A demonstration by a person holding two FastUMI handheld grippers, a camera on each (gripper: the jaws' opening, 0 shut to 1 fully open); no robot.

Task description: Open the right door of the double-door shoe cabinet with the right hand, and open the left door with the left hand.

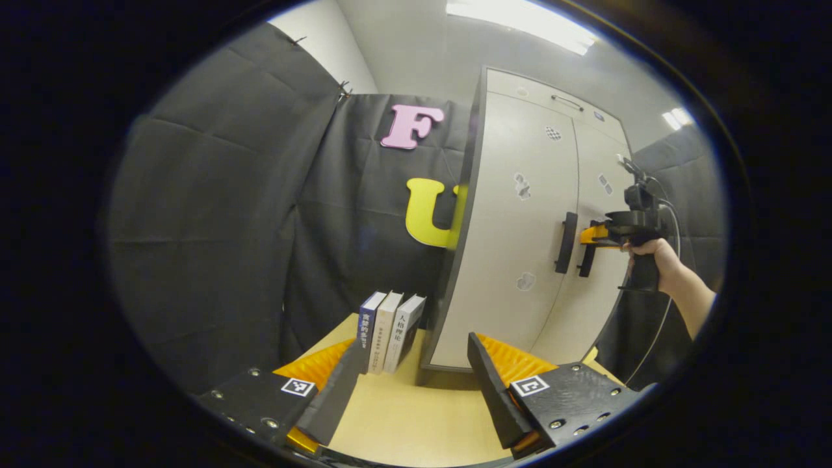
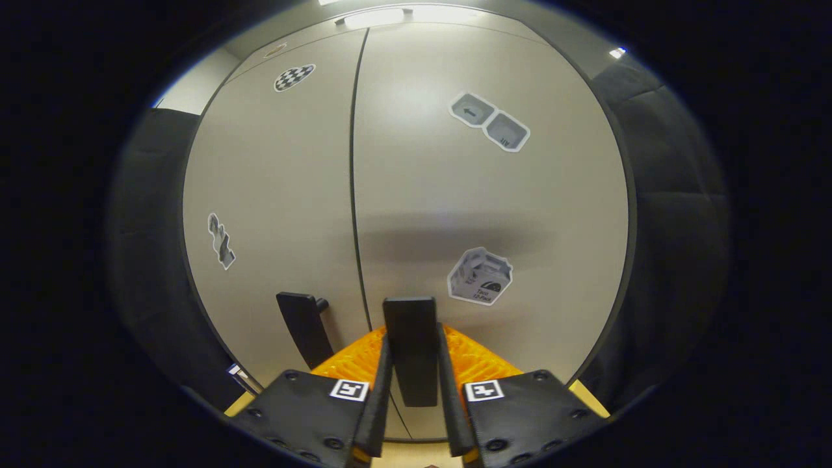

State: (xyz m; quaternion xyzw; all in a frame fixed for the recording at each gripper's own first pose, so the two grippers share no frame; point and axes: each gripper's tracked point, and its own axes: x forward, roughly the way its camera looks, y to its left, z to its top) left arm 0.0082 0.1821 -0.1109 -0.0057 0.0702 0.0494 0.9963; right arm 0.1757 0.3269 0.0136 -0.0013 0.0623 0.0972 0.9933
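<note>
Though stickered, right gripper (image 2: 413,364) on handle (image 2: 411,348)

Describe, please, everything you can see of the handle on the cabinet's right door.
The right door handle is a dark, flat vertical bar, plastic or metal by its look, standing off the pale right door near the seam between the two doors. It stands upright. The right gripper is closed on it, a finger pressing each side. In the left gripper view the handle shows beside its twin, and the door looks closed.

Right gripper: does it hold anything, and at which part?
Yes. The right gripper is closed on the right door's handle, around its lower part; the door looks closed.
</note>
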